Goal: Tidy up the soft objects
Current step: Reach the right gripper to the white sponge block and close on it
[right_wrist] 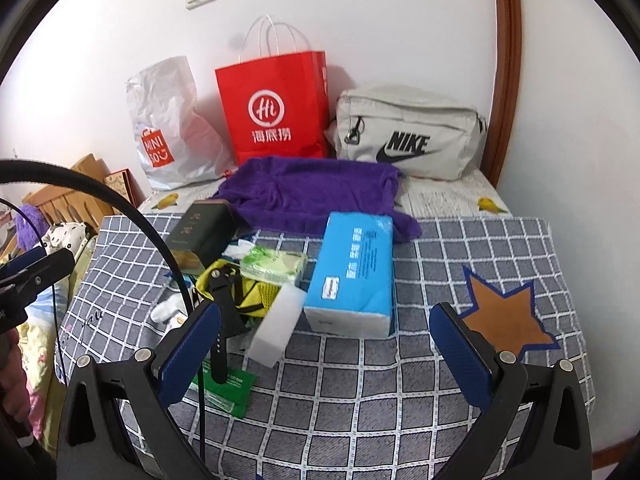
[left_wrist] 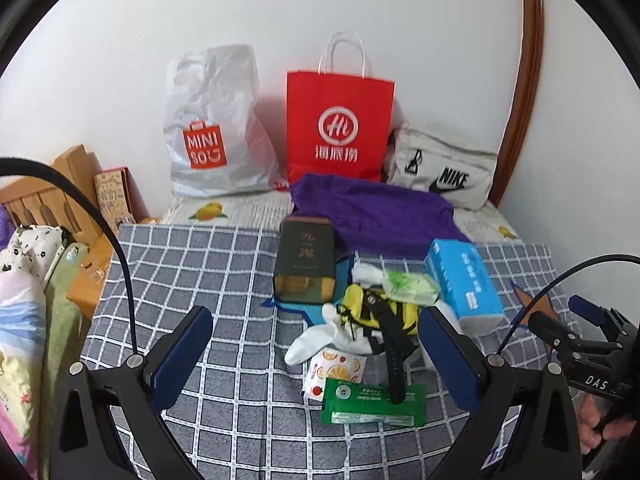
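A pile lies mid-cloth: a purple towel (left_wrist: 372,216) (right_wrist: 312,196) at the back, a blue tissue pack (left_wrist: 464,284) (right_wrist: 352,276), a green wipes pack (left_wrist: 408,286), a yellow pouch (left_wrist: 376,312), a white sock (left_wrist: 328,340) and a white foam block (right_wrist: 276,324). A black watch strap (left_wrist: 394,356) drapes over the pouch onto a green packet (left_wrist: 374,400). My left gripper (left_wrist: 318,356) is open, low over the near part of the pile and holding nothing. My right gripper (right_wrist: 326,352) is open and empty, just short of the tissue pack and foam block.
A dark green box (left_wrist: 306,260) stands left of the pile. Against the wall sit a white Miniso bag (left_wrist: 216,128), a red paper bag (left_wrist: 340,128) and a grey Nike bag (right_wrist: 408,132). The checked cloth (right_wrist: 360,400) has a star patch (right_wrist: 508,312). Bedding and a wooden headboard (left_wrist: 60,192) are at left.
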### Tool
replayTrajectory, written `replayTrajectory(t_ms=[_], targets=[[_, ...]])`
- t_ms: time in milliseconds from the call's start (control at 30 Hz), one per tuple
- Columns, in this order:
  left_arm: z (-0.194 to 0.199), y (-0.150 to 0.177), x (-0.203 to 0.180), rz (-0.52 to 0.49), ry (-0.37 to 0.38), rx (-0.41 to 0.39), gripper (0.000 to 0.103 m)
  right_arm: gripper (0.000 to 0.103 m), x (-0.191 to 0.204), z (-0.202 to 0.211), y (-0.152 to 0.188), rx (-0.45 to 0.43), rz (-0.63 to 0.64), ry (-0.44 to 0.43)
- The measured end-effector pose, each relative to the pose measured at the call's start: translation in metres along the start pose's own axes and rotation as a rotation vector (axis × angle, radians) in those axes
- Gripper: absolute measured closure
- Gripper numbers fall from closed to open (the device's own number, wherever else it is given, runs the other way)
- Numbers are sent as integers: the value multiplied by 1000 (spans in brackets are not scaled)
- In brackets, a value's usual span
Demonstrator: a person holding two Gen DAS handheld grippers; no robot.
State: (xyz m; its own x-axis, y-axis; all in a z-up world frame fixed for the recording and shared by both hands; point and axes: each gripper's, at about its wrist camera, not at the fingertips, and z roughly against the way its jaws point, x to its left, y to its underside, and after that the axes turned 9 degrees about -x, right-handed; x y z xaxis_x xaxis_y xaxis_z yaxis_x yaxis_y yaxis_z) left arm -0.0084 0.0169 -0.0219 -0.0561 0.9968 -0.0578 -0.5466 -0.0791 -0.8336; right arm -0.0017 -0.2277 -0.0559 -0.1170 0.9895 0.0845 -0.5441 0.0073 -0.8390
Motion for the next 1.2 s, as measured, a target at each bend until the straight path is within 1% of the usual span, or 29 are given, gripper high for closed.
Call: replayTrajectory(t_ms=[167, 233, 300, 367, 467, 533, 633, 667, 700, 733, 767, 800, 833, 867, 933, 1033, 1200], targets=[[-20, 10, 8, -3, -28, 50, 0, 1, -4, -23, 18, 50, -11, -30], [-26, 14, 12, 1, -31, 61, 0, 6, -2, -35, 25, 79, -18, -54], [-32, 18, 14, 5, -35, 66, 0, 14, 2, -48, 34, 101, -14, -76], [-38, 22, 15, 0, -35, 74, 1, 15, 7, -62, 41, 134, -10, -88], [-51, 29, 17, 2, -36, 104, 6, 15, 14, -78, 47, 158, -32, -134], [-62, 35, 20, 9, -25, 128, 6, 16, 19, -89, 50, 172, -46, -161], [-73, 43, 24, 7, -12, 152, 8, 25, 24, -104, 53, 198, -49, -149], [-77, 46, 26, 12, -7, 156, 8, 32, 25, -109, 54, 205, -53, -147], [-79, 49, 28, 19, 1, 155, 9, 43, 25, -113, 55, 215, -60, -150], [-81, 51, 30, 26, 8, 154, 9, 48, 25, -118, 55, 224, -71, -158], [-83, 53, 32, 33, 14, 152, 9, 58, 24, -122, 57, 231, -94, -173], [-85, 55, 33, 37, 15, 148, 9, 64, 22, -127, 59, 246, -122, -186], [-86, 57, 34, 37, 12, 142, 9, 64, 21, -132, 60, 259, -145, -201], [-88, 59, 33, 34, 10, 133, 9, 65, 20, -135, 61, 255, -176, -225], [-92, 60, 33, 27, 11, 132, 9, 66, 17, -131, 61, 226, -205, -219], [-97, 63, 28, 21, 51, 163, 9, 67, 17, -119, 57, 184, -182, -211], [-100, 72, 19, -20, 70, 205, 9, 70, 10, -94, 50, 154, -136, -216]])
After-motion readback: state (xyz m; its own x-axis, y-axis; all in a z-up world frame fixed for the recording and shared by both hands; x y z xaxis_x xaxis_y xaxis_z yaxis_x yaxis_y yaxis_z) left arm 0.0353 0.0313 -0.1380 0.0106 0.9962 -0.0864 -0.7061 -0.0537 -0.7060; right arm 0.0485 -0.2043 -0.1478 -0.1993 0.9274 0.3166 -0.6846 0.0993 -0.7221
